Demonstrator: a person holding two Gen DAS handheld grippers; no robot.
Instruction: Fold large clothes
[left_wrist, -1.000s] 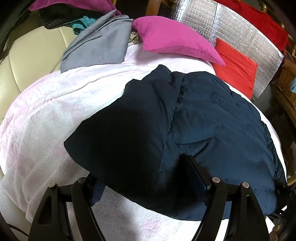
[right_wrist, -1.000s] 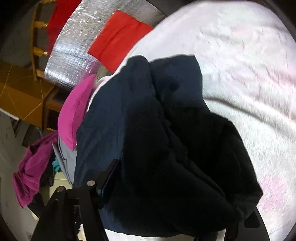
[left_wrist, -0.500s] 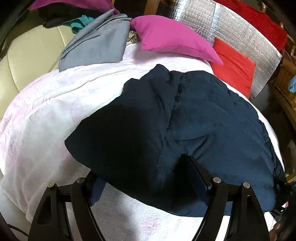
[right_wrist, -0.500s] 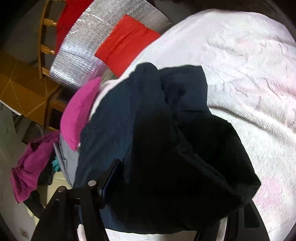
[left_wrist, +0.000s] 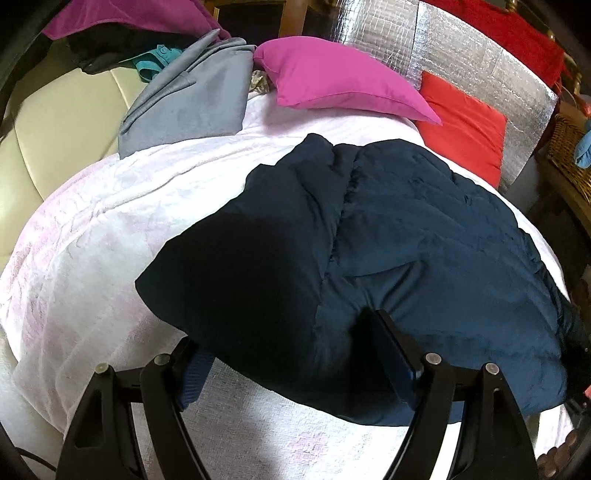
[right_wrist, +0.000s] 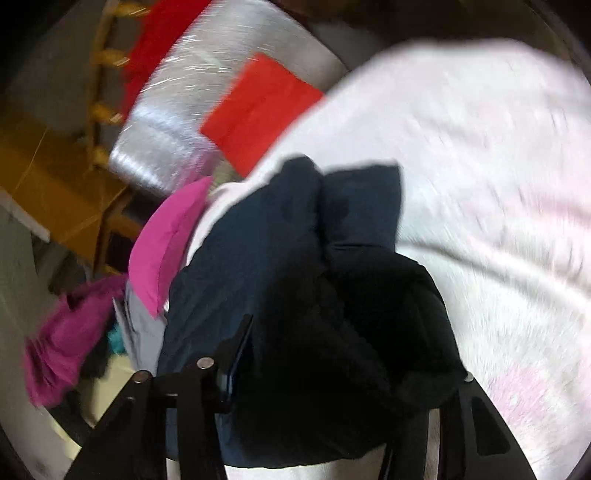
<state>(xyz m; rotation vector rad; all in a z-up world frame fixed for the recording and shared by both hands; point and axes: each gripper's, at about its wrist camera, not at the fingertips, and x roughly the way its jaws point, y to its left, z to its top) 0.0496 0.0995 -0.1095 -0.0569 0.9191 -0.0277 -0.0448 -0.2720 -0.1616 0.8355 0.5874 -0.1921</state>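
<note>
A navy padded jacket (left_wrist: 388, 236) is spread on the pale blanket (left_wrist: 110, 221), filling the frame's centre and right, its near hem lying between the spread fingers of the left gripper (left_wrist: 295, 354) — the right gripper (right_wrist: 343, 369), blurred, cannot be judged.

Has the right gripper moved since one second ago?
Yes. In the right wrist view the red cushion slid right and lower, so the right gripper, with the dark jacket between its fingers, turned left.

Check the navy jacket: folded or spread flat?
Partly folded: the navy jacket lies doubled over itself on the white blanket, creased down its middle.
</note>
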